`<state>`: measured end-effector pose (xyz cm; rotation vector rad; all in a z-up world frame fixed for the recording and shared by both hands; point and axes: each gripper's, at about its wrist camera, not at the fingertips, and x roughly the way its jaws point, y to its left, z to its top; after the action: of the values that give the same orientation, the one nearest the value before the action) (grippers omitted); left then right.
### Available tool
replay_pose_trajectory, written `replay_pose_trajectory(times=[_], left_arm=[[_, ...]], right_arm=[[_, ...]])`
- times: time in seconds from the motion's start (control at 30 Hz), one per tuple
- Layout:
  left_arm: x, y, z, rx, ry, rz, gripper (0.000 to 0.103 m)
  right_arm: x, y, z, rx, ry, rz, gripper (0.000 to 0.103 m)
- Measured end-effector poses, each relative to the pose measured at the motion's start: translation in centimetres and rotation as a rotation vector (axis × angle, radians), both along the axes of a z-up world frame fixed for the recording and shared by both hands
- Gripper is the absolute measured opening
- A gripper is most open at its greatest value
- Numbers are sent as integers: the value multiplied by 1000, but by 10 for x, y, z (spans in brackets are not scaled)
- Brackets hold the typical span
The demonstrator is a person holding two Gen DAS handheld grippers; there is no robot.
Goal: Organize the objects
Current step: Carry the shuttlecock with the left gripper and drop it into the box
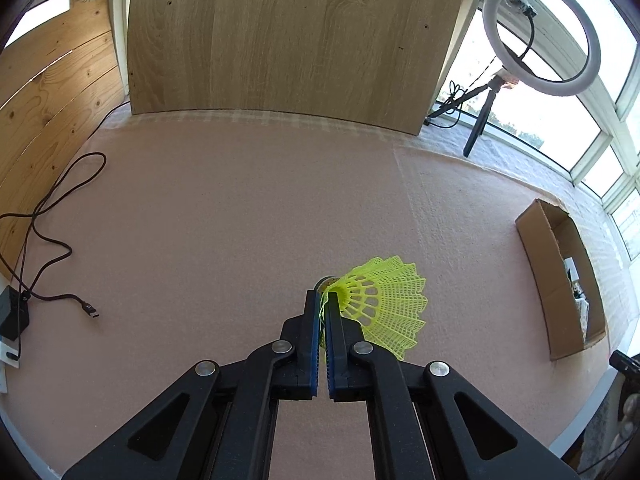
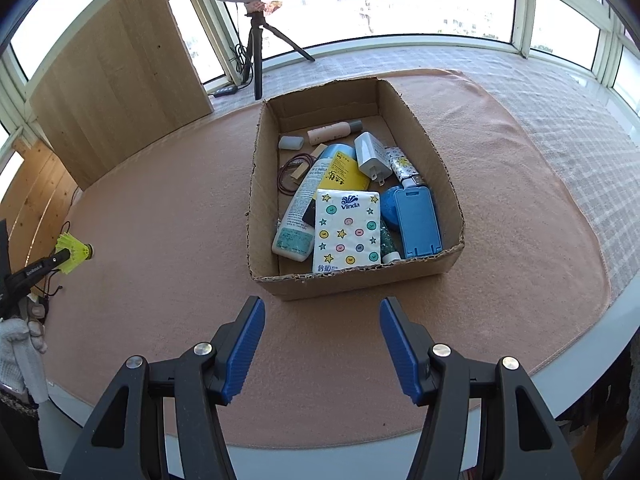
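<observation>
My left gripper (image 1: 322, 300) is shut on a yellow plastic shuttlecock (image 1: 384, 304), pinching its skirt near the cork and holding it above the pink cloth. The same gripper (image 2: 66, 258) and shuttlecock (image 2: 76, 252) show at the far left of the right wrist view. My right gripper (image 2: 322, 312) is open and empty, just in front of a cardboard box (image 2: 360, 276). The box holds a Vinda tissue pack (image 2: 347, 230), a white bottle (image 2: 304, 208), a white charger (image 2: 372, 156), a blue case (image 2: 418, 222) and several other small items.
A dark USB cable (image 1: 52, 216) lies on the cloth at the left beside a black adapter (image 1: 14, 312). A wooden board (image 1: 296, 40) stands at the back. A ring light on a tripod (image 2: 256, 32) stands behind the box. The table edge (image 2: 600, 344) runs close at the front right.
</observation>
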<state>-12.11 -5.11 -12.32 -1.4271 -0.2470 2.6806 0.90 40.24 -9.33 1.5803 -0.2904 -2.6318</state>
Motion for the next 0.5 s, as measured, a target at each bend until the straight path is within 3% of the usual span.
replay_pose_trajectory(times=[0.3, 0.5], left_arm=[[-32, 131, 47, 49, 107, -208, 2], [-54, 235, 62, 55, 143, -347, 2]], right_arm=[[15, 33, 10, -6, 27, -19, 56], [25, 53, 13, 7, 41, -27, 56]])
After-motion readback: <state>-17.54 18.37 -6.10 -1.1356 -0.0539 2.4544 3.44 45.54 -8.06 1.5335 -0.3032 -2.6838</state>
